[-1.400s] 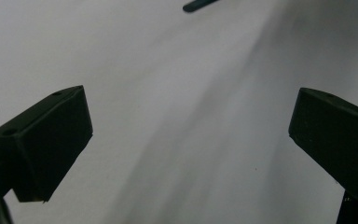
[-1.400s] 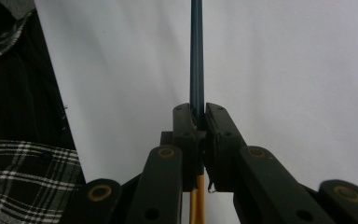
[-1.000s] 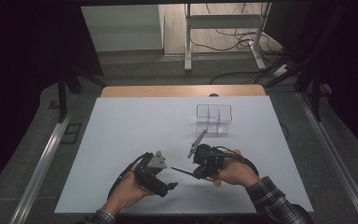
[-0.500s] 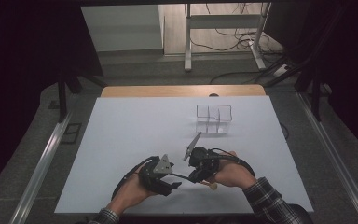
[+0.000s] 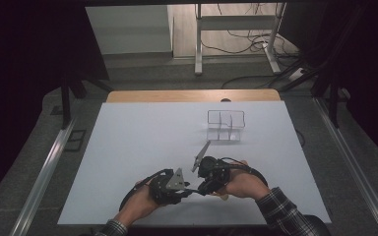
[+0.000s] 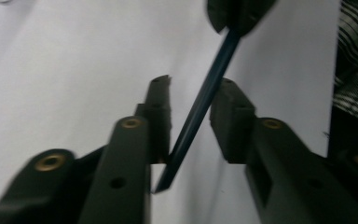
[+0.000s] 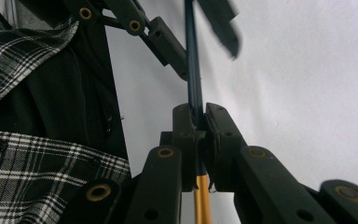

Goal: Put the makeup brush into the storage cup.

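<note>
A thin pen with a dark blue shaft point(image 7: 192, 70) and a yellow rear part point(image 7: 203, 200) is held level above the white table point(image 5: 142, 147), near its front edge. My right gripper point(image 7: 200, 109) is shut on the shaft where blue meets yellow. My left gripper point(image 6: 193, 85) faces it from the left, and the pen's blue front end point(image 6: 200, 107) runs slantwise between its jaws. Those jaws have just been closing, and a gap still shows beside the pen. In the high view the left gripper point(image 5: 187, 189) and right gripper point(image 5: 203, 188) meet tip to tip.
A small clear divided box point(image 5: 225, 125) stands on the table beyond the grippers, right of centre. A wooden strip point(image 5: 192, 96) edges the table's far side. A plaid sleeve point(image 5: 280, 206) comes in from the bottom right.
My left gripper's jaws have narrowed from wide open to close around the pen's front end. Both hands have stayed in nearly the same place.
</note>
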Tool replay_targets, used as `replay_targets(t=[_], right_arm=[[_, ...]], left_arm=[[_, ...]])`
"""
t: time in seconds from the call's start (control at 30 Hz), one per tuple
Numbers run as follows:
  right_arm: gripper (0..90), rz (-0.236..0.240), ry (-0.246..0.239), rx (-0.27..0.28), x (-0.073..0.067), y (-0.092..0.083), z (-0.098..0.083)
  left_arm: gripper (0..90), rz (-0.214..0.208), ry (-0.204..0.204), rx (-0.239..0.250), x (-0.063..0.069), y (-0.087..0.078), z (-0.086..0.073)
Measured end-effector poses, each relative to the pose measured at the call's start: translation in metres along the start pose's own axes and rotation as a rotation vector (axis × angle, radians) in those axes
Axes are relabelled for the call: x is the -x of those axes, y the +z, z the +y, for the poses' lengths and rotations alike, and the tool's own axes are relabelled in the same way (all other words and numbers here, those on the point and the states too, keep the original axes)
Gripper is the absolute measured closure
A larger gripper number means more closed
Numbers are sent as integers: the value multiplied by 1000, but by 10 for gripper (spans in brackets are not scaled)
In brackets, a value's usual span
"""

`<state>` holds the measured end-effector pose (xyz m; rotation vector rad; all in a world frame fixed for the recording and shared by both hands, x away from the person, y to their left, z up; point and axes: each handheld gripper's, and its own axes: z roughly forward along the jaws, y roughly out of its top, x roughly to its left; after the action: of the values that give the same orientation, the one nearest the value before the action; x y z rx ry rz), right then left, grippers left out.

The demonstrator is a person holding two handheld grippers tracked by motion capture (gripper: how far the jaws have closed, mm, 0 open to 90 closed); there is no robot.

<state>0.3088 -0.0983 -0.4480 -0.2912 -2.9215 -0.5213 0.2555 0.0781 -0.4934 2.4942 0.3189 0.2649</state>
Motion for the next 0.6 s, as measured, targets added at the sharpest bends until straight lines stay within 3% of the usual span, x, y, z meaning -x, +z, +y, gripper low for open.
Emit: replay_targets(t=[0.07,0.17,0.37,0.6], right_arm=[[795,-24,-2,22,1,-2,-1],[758,-25,11,52,5,-5,-3],[462,-109,36,111,13,-4,-9],[186,-157,54,175,23,-6,-18]], left_arm=[[821,-39,23,-2,2,1,1],[846,-30,12,-9,3,1,3],[847,-54,-59,1,-3,-1,-1],[845,-61,-119,-17,-6,-2,-4]])
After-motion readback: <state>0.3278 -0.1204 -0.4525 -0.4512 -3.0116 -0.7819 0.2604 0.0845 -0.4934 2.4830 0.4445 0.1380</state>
